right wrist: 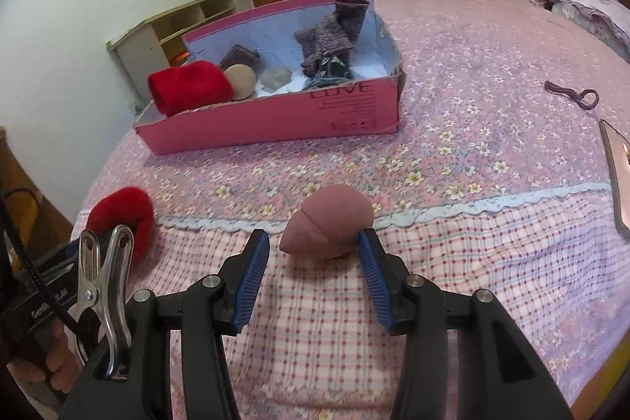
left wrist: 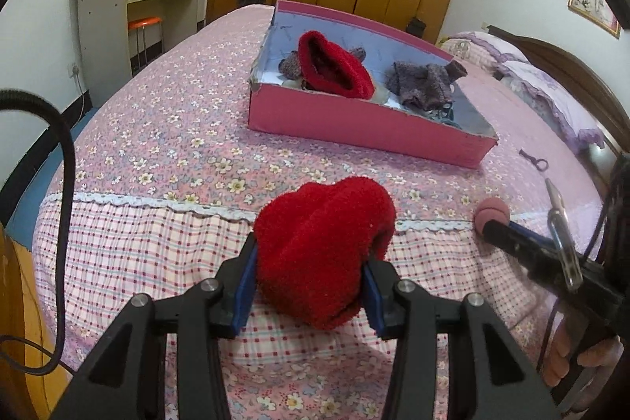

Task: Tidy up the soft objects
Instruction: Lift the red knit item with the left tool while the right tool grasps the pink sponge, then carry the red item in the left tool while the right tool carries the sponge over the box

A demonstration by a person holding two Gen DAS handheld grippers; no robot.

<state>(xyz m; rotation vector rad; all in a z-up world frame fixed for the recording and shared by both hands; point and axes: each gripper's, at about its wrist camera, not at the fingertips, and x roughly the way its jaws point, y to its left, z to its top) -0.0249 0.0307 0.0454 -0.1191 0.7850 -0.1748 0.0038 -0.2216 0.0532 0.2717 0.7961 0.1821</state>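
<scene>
- The left gripper (left wrist: 311,272) is clamped on a fluffy red sock (left wrist: 321,254), its blue pads pressing both sides of the bundle, which bulges up and forward between the jaws above the bed.
- The sock looks light, thick and squashy; it probably gives under pressure and cannot break, so a hold across its fat middle, as here, seems safest against slipping.
- The right gripper (right wrist: 314,243) has a dusty-pink roll (right wrist: 328,221) at its fingertips; the right pad touches it, while the left pad stands apart with a visible gap, so I cannot tell whether it is truly gripped.
- The roll looks smooth and compact, probably light and soft; its surface may slide, so a squeeze across its widest part seems best.
- Farther ahead of both grippers, on the flowered bedspread (left wrist: 165,128), sits a pink cardboard box (right wrist: 275,121).
- Inside it lie another red sock (right wrist: 189,87), grey knitted pieces (right wrist: 334,30) and two pale rolled bundles (right wrist: 240,81).
</scene>
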